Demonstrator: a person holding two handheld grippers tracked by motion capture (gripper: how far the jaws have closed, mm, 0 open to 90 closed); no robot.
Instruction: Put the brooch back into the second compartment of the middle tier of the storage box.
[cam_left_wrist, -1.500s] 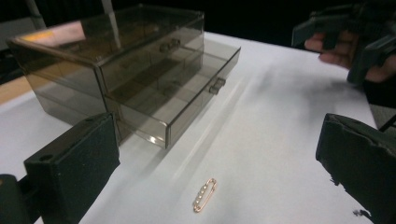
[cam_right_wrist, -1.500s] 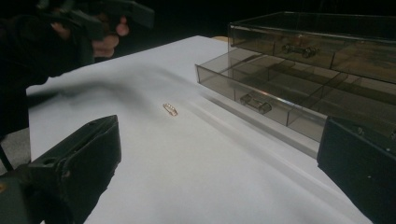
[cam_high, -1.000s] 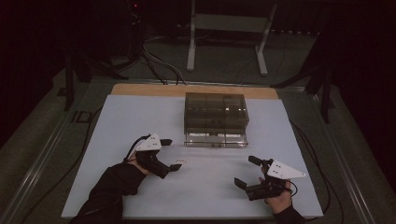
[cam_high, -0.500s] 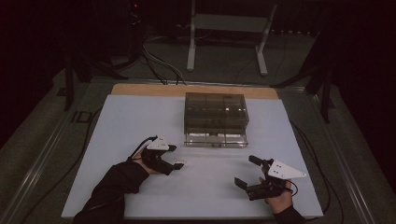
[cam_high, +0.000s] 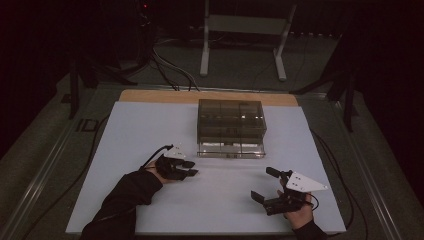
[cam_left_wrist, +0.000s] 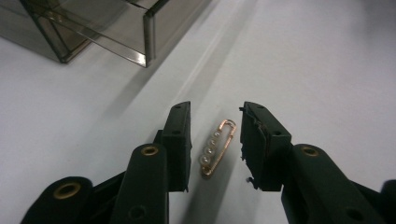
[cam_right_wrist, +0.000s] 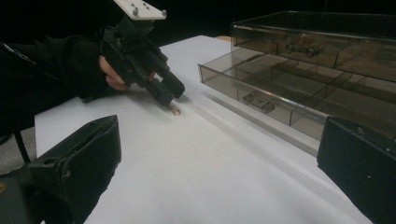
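Note:
A small gold pin set with pearls (cam_left_wrist: 217, 147) lies flat on the white table top (cam_high: 150, 130). My left gripper (cam_left_wrist: 214, 116) stands over it, tips down on the table, one jaw on each side. The jaws have just been closing, and a gap still shows between each pad and the pin. In the high view my left gripper (cam_high: 192, 169) sits left of centre, just in front of the drawer box (cam_high: 230, 117). In the right gripper view, the pin (cam_right_wrist: 174, 109) shows at the left gripper's tips. My right gripper (cam_high: 261, 183) rests near the front right, wide open with nothing between its jaws.
The smoky clear drawer box (cam_right_wrist: 322, 37) has its lowest drawer (cam_right_wrist: 261, 88) pulled out toward me, with small items in its compartments. A wooden strip (cam_high: 150, 96) borders the table's far edge. Cables trail off both sides, and a metal stand (cam_high: 240, 30) rises behind.
My left gripper has shifted a little to the right and lower, toward the table, and its jaws have narrowed. The right gripper has stayed put.

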